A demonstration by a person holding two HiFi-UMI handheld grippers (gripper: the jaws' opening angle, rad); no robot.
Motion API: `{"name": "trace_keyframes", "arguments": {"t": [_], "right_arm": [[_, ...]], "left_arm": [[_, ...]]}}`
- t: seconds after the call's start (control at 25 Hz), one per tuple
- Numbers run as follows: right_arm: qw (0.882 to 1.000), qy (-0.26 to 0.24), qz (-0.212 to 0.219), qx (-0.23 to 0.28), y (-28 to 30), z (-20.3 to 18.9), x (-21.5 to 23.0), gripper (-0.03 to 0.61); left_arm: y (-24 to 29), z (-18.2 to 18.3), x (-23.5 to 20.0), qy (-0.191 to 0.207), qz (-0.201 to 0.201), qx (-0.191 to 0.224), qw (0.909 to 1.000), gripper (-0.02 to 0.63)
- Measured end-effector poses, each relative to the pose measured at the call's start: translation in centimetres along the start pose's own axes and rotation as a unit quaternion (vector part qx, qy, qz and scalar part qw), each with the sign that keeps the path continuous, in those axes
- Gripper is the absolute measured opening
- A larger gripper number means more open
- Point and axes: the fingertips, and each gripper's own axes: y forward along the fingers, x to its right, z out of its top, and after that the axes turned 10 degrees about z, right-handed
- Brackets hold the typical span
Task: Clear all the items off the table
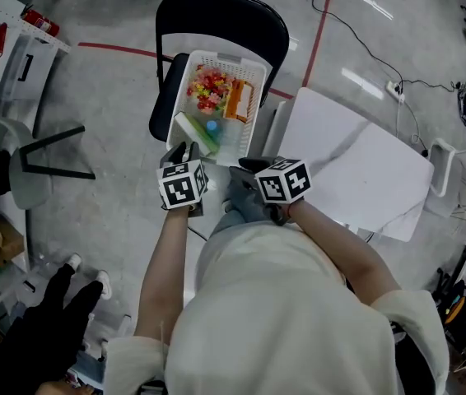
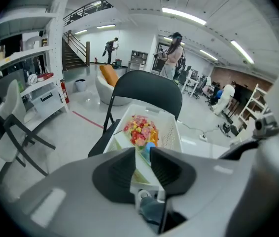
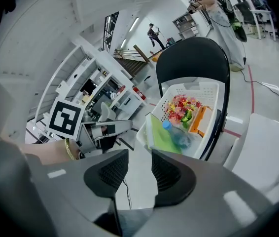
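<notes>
while on black chair [image 1: 216, 15], white lattice basket [image 1: 249, 68]

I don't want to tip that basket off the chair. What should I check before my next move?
1. Left gripper carries nothing, jaws slightly apart: ok.
2. Right gripper carries nothing, jaws slightly apart: ok.
3. White plastic basket rests on the black folding chair: ok.
4. Red-and-yellow flower bunch and orange box lie inside the basket: ok.
5. White table has nothing left on it: cannot tell, its near part is hidden by the person.
</notes>
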Motion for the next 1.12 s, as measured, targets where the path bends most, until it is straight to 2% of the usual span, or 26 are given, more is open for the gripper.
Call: {"name": "trace_keyframes", "arguments": {"t": [0.28, 0.76, 1.12], "right_arm": [[1.000, -0.006, -0.015, 0.024, -1.8, -2.2, -0.6, 0.138], [0.994, -0.004, -0.064, 0.088, -6.0, -6.5, -2.1, 0.123], [0.982, 0.022, -0.102, 0.158, -9.6, -9.4, -3.0, 0.097]], "left_arm": [[-3.3, -0.8, 2.6, -0.003, -0.033, 0.026, 0.9991, 0.013], [-8.2, -3.9, 7.6, 0.035, -0.098, 0.036, 0.9939, 0.011], [-12.6, -6.0, 11.0, 0.065, -0.144, 0.050, 0.9862, 0.009]]}}
